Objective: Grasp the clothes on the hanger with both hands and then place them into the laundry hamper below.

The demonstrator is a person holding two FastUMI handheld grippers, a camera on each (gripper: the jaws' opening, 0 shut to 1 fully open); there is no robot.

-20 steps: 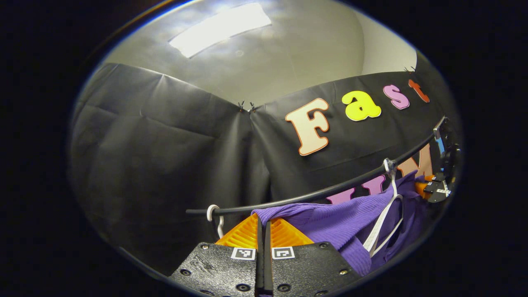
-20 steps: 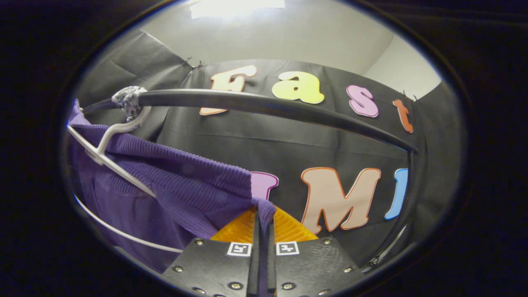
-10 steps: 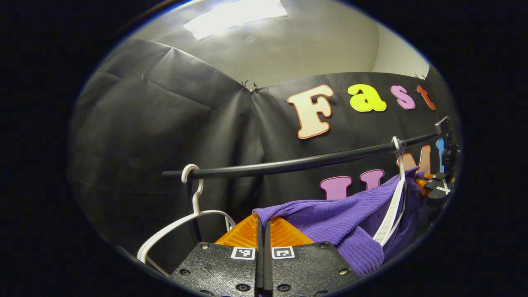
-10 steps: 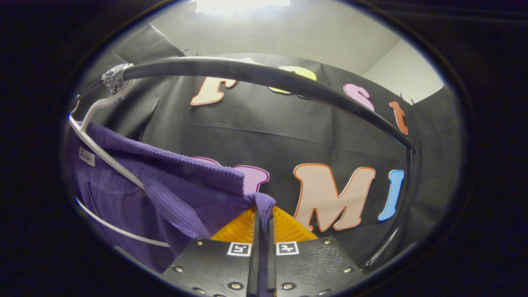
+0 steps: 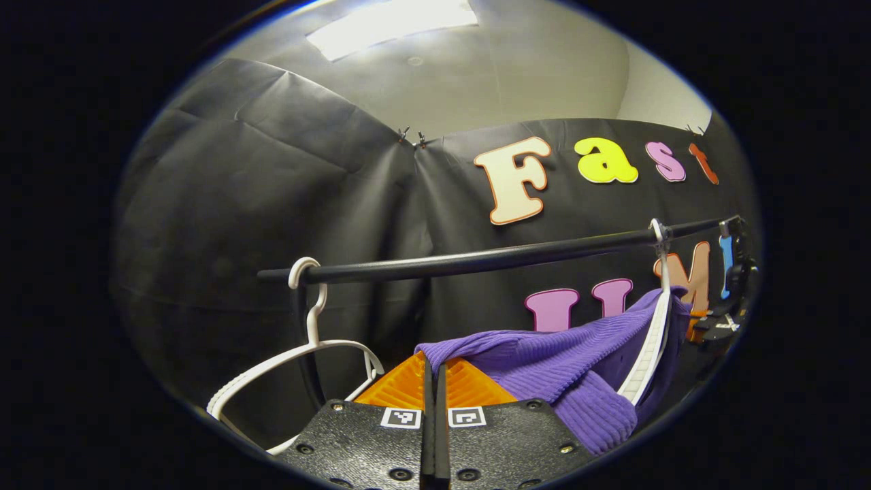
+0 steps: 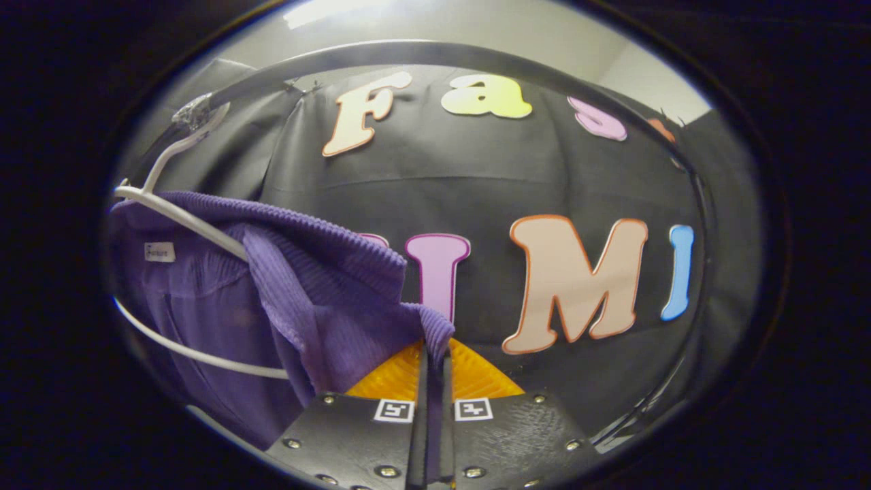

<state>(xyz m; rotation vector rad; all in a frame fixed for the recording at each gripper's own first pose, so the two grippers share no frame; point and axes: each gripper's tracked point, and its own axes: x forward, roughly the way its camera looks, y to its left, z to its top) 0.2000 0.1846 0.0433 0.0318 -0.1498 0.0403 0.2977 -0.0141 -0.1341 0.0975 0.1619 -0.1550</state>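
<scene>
Both hand-held grippers, left (image 5: 433, 371) and right (image 6: 433, 354), pinch the sweater (image 6: 320, 286) below the rail (image 5: 476, 260), hanger (image 6: 184, 218) inside, hamper drop pending.

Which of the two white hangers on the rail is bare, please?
The hanger at the rail's free end; the other hanger carries the purple sweater.

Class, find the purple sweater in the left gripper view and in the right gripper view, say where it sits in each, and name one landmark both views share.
Left gripper view: the sweater lies at lower right, running from the left gripper up to a white hanger.
Right gripper view: the sweater fills the lower left, draped from the hanger to the right gripper.
Shared landmark: the black rail above.
</scene>
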